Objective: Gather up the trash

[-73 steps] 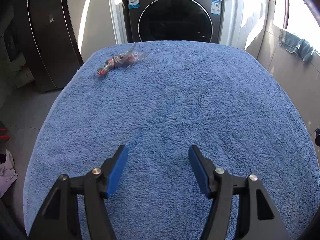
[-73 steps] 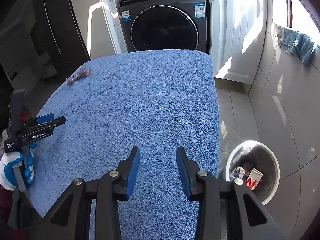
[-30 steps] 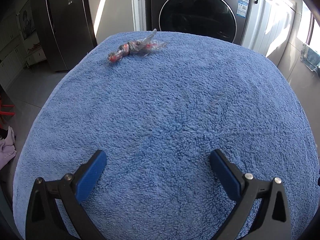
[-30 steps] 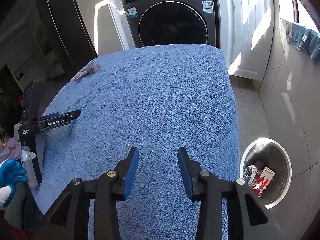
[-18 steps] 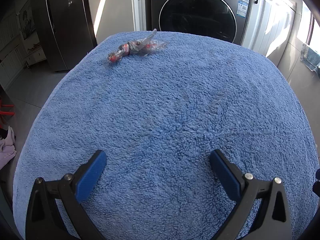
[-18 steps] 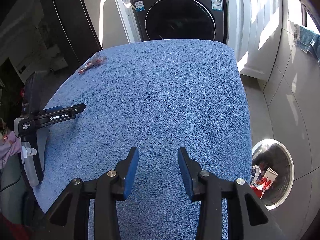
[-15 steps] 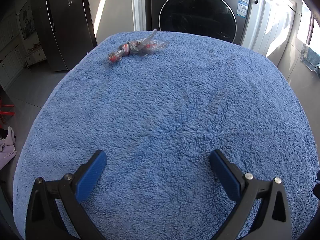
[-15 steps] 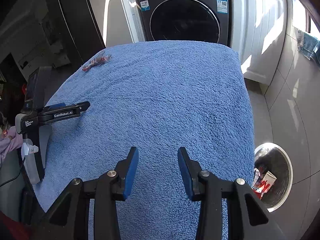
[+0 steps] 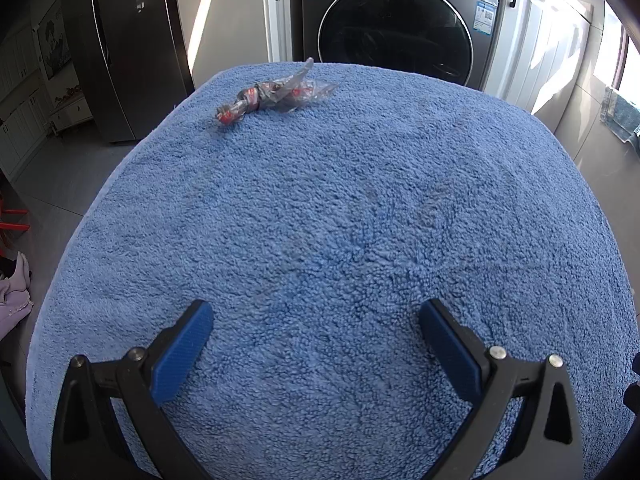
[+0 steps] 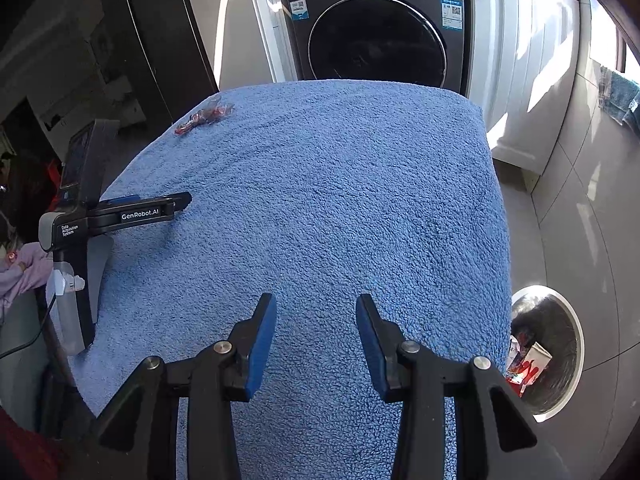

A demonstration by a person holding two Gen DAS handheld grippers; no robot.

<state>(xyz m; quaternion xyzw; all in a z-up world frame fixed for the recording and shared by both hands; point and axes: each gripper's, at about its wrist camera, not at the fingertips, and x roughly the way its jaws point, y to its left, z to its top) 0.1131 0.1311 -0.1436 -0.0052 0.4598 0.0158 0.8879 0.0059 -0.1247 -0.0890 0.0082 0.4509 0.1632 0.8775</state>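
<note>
- A thick, fluffy blue fleece blanket (image 9: 360, 220) with a curly, nubby pile covers the whole work surface; its far corners look rounded and its edges hang down over the sides.
- A crumpled clear plastic wrapper with red and white print (image 9: 276, 94), twisted tight at one end and flaring into thin crinkled film at the other, lies on the blanket near its far left corner. It also shows from the right wrist view (image 10: 204, 117), well apart from both tools.
- The left gripper (image 9: 316, 328) has black angular plastic arms with silver pivot bolts and flat blue pads of finely ribbed rubber; its jaws stand spread wide over bare fleece with nothing between them.
- The right gripper (image 10: 316, 320) is of the same build; its jaws are parted more narrowly, the pads clear of each other, and only blanket shows in the gap.
- From the right wrist view the left tool's black body, with white lettering on its finger, sits over the blanket's left edge.
- A round, shiny metal waste bin (image 10: 554, 350) stands on the grey tiled floor (image 10: 580, 208) just beside the blanket's right edge, holding crumpled red and white packaging (image 10: 528, 362).
- A dark grey front-loading washing machine with a round glass door (image 9: 396, 28) stands beyond the far edge, beside white panelled cabinet doors (image 10: 520, 48).
</note>
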